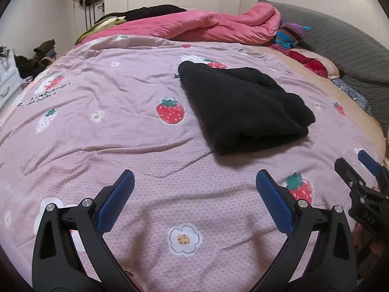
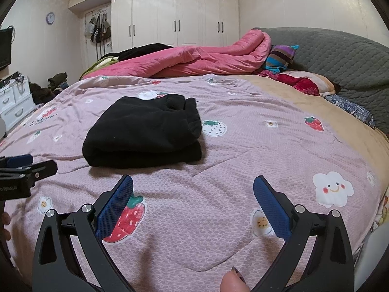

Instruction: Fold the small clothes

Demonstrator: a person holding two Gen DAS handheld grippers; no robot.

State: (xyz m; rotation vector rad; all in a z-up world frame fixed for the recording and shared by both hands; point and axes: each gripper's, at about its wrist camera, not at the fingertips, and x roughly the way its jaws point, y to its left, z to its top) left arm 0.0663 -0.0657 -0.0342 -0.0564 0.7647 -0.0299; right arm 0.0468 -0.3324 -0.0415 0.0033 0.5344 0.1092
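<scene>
A black garment (image 1: 243, 107) lies folded into a thick bundle on the pink strawberry bedspread (image 1: 121, 121). It also shows in the right wrist view (image 2: 145, 131), left of centre. My left gripper (image 1: 194, 180) is open and empty, hovering over the bedspread in front of the garment and apart from it. My right gripper (image 2: 193, 182) is open and empty, in front and to the right of the garment. The right gripper shows at the right edge of the left wrist view (image 1: 362, 168). The left gripper shows at the left edge of the right wrist view (image 2: 26, 165).
A pink quilt (image 2: 194, 60) is heaped at the far side of the bed with dark clothes (image 2: 145, 48) behind it. Pillows (image 2: 304, 82) and a grey headboard (image 2: 340, 58) are at the right. White drawers (image 2: 14, 104) stand left of the bed.
</scene>
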